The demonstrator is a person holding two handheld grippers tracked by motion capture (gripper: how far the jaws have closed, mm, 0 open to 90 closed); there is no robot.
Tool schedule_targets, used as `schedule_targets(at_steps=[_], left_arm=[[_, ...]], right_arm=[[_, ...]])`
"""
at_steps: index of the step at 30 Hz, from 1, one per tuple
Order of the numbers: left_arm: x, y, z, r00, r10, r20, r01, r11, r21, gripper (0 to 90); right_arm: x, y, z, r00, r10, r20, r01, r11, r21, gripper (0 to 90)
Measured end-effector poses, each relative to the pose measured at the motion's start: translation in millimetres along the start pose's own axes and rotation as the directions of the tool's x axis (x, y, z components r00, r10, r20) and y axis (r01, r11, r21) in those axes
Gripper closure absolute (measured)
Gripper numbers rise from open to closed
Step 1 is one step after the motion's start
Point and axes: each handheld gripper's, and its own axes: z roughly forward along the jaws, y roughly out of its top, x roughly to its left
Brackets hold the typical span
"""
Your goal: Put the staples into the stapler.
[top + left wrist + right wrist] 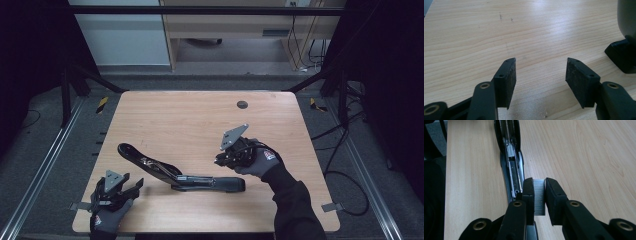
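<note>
Staples (539,196) sit pinched by right gripper (539,192) fingers above opened stapler (170,172); left gripper (541,75) fingers spread.

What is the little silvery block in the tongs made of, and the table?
The staple strip looks like bare metal: silvery grey with fine ridges, as if many thin wires are stuck together. The table looks like pale wood or a wood-look laminate: grain lines and a soft sheen.
</note>
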Motion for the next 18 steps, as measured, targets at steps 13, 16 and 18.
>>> schedule_targets(at_steps=[13, 16, 18], left_arm=[[0.0, -0.1, -0.1, 1.0000, 0.001, 0.001, -0.001, 1.0000, 0.001, 41.1], [-0.1, -0.1, 0.0, 1.0000, 0.001, 0.002, -0.001, 1.0000, 0.001, 41.1], [-0.1, -0.1, 0.0, 1.0000, 0.001, 0.002, -0.001, 1.0000, 0.001, 41.1]], right_arm=[[1.0, 5.0, 13.7, 0.9990, -0.022, -0.039, 0.023, 1.000, 0.006, 78.2], [1.2, 5.9, 16.6, 0.9984, -0.031, -0.048, 0.031, 0.999, 0.012, 78.2], [1.4, 6.1, 17.6, 0.9983, -0.034, -0.047, 0.034, 0.999, 0.011, 78.1]])
